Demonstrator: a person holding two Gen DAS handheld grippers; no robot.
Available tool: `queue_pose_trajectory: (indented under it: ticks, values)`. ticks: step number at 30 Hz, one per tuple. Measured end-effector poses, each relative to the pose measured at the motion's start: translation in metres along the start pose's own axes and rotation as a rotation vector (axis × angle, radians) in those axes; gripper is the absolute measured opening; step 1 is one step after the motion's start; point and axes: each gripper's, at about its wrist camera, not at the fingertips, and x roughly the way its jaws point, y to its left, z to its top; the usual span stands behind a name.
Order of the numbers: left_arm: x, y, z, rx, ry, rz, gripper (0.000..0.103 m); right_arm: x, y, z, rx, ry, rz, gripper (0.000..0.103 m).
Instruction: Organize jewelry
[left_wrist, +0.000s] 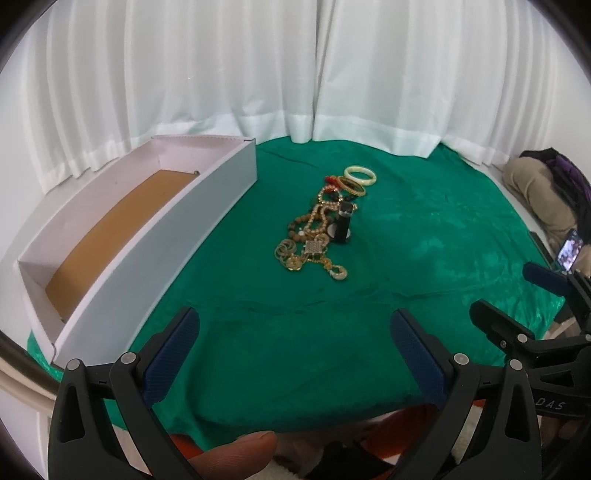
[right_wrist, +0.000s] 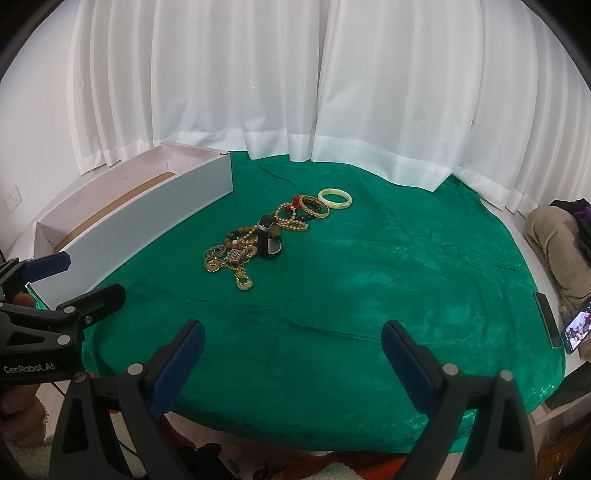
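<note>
A tangled heap of gold chains, bead strands and bangles lies in the middle of the green velvet-covered tabletop, well ahead of both grippers and touching neither. At its far end sit a pale jade-coloured bangle and a gold bangle; a black wristband stands on edge against the heap's right side. A long white cardboard box with a brown floor rests to the left of the jewelry, apart from it. The left gripper hangs over the near edge, jaws spread wide and holding nothing. The right gripper is just beside it, likewise spread and unloaded. White curtains hang behind.
</note>
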Motion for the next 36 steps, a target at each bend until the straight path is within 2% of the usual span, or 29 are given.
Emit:
queue_pose_trajectory:
  ticks: [36]
  values:
    - [0.0057,0.0002,-0.0040,0.002,0.032,-0.016,0.103,-0.0010,0.0027,-0.0010,0.001,0.014,0.015,0.098]
